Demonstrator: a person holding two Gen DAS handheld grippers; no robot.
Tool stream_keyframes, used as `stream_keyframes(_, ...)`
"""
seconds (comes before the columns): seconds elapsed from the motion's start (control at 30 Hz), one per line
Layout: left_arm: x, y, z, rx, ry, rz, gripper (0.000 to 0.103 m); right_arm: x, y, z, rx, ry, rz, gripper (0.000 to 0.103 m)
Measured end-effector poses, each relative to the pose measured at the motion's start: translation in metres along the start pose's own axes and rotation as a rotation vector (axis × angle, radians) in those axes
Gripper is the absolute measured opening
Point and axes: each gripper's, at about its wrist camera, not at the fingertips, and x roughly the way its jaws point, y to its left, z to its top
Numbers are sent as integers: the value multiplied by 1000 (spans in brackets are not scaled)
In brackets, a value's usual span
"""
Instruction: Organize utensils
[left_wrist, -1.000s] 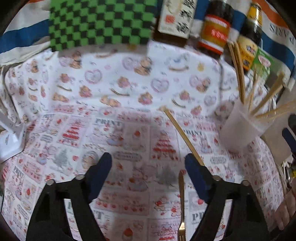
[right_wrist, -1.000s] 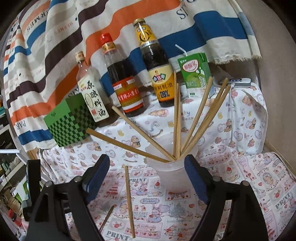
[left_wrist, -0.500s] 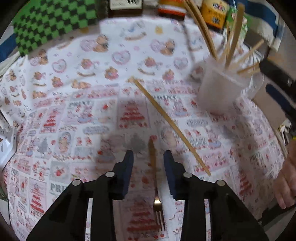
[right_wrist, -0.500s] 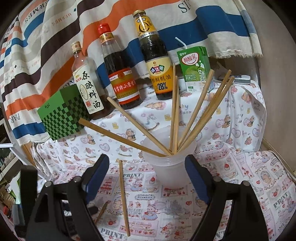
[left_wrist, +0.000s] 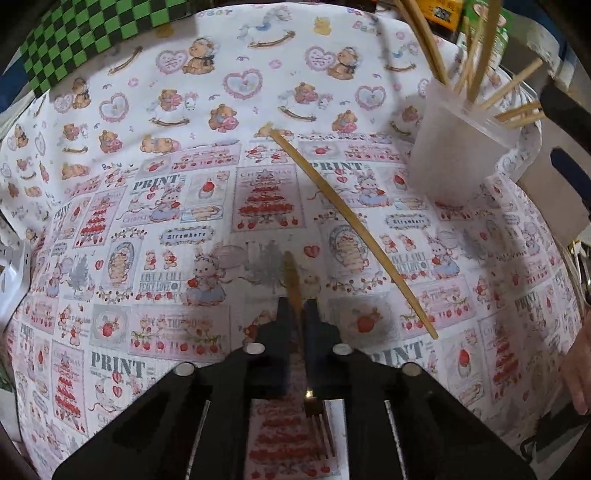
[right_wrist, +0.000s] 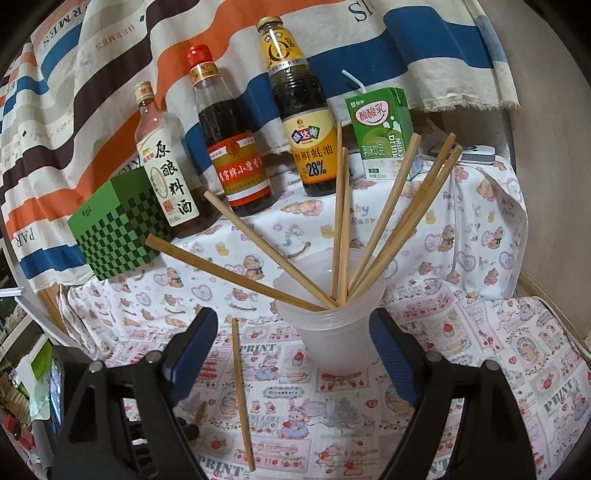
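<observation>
The cloth (left_wrist: 155, 206) on the tabletop repeats "PRINT" and "Strawbere". The left gripper (left_wrist: 298, 314), jaws just closed, pinches the fork (left_wrist: 293, 280) lying on it — tines half hidden beneath. Right of it lies one chopstick (left_wrist: 354, 229); the cup (right_wrist: 332, 321) of chopsticks sits between the right gripper (right_wrist: 291, 350)'s spread jaws, untouched, before a bottle (right_wrist: 306, 133) marked "28%".

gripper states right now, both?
Left gripper: closed on the fork, by its wooden handle.
Right gripper: open, holding nothing.

Three bottles (right_wrist: 232, 147), eight chopsticks (right_wrist: 242, 391), one cup (right_wrist: 332, 332), one fork (left_wrist: 295, 291).
</observation>
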Motion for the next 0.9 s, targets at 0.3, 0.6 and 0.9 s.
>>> stream_keyframes(0.3, 6, 25, 10, -71, -27, -28, 4, 1, -2, 1, 13, 4, -11, 83)
stream_keyframes(0.6, 9, 59, 22, -149, -82, -9, 4, 3, 1, -2, -4, 7, -20, 83)
stream_keyframes(0.9, -33, 75, 20, -189, -255, -57, 4, 0, 3, -1, -11, 1, -23, 83)
